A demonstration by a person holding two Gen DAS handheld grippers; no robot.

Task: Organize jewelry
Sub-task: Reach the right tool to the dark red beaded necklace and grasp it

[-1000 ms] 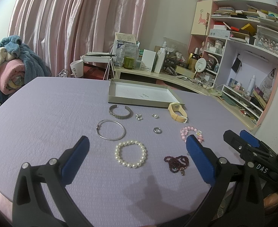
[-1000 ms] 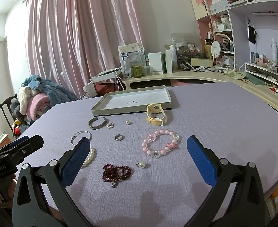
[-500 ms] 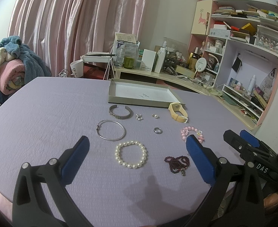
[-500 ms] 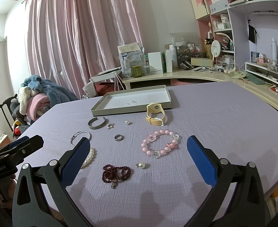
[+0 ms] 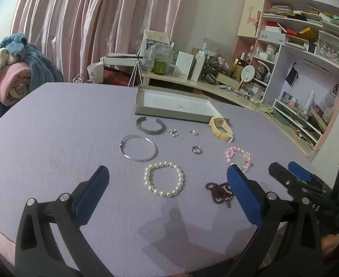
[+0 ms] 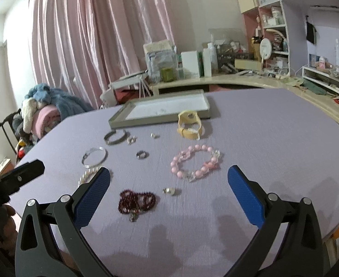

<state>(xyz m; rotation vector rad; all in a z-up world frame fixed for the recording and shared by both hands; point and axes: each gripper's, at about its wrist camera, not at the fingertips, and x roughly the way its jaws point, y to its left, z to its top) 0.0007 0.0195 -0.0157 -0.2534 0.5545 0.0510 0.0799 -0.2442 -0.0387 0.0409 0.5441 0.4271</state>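
Both grippers are held low over the near edge of a lavender-covered table [image 5: 54, 124], each with its blue-padded jaws spread wide and nothing between them: the left gripper [image 5: 167, 177] is aimed at a white pearl bracelet [image 5: 163, 182], the right gripper [image 6: 168, 176] at a pink bead bracelet [image 6: 196, 162]. A dark garnet bead strand [image 6: 136, 202] and a single pearl piece [image 6: 168, 191] are seen just beside one another, nearer the right gripper. Farther back a thin silver bangle [image 5: 138, 148], a silver cuff [image 5: 150, 128], a small ring [image 5: 196, 149] and a cream watch [image 5: 221, 129] are laid out. A shallow grey tray [image 5: 169, 113] is placed behind them; the watch lies just beside its corner.
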